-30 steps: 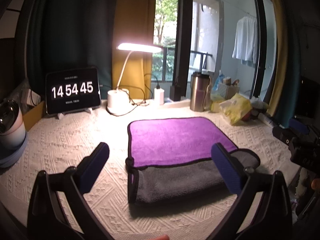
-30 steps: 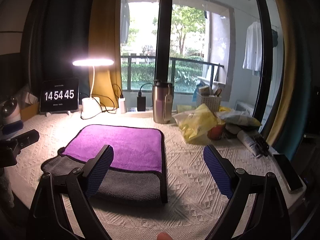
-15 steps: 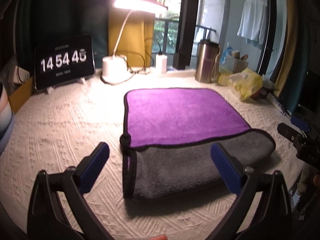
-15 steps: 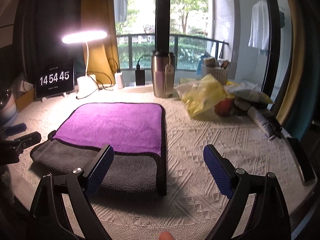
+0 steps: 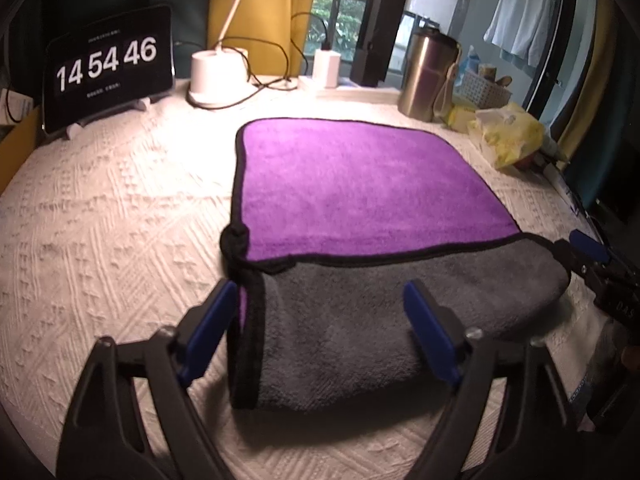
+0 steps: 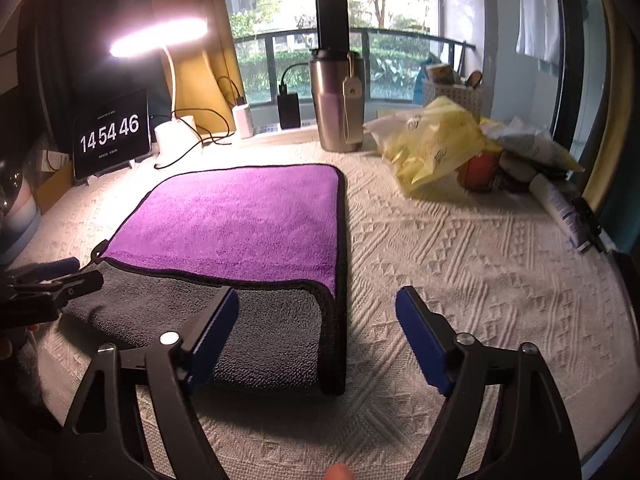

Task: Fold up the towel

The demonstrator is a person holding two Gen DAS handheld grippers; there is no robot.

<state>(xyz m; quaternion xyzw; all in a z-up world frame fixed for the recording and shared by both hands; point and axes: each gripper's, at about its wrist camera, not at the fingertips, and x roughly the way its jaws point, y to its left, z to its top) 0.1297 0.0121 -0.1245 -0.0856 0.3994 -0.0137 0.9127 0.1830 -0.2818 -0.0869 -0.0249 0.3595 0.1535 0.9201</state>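
White textured tablecloth (image 6: 460, 248); towel (image 5: 360, 184) near edge between spread left claw (image 5: 320, 320); right claw (image 6: 318, 320) spread over its corner.

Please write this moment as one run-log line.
left gripper: open, at towel near-left corner | right gripper: open, at near-right corner | near edge already folded

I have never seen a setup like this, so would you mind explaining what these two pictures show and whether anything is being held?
No robot here: a person holds a two-finger claw in each hand, each with a fisheye camera looking along its fingers. One picture looks out from the left claw, the other from the right claw. Both are open and hold nothing. On the white tablecloth lies a purple and grey towel, its near edge folded over grey side up. Behind stand a clock display, a lamp and a steel tumbler.
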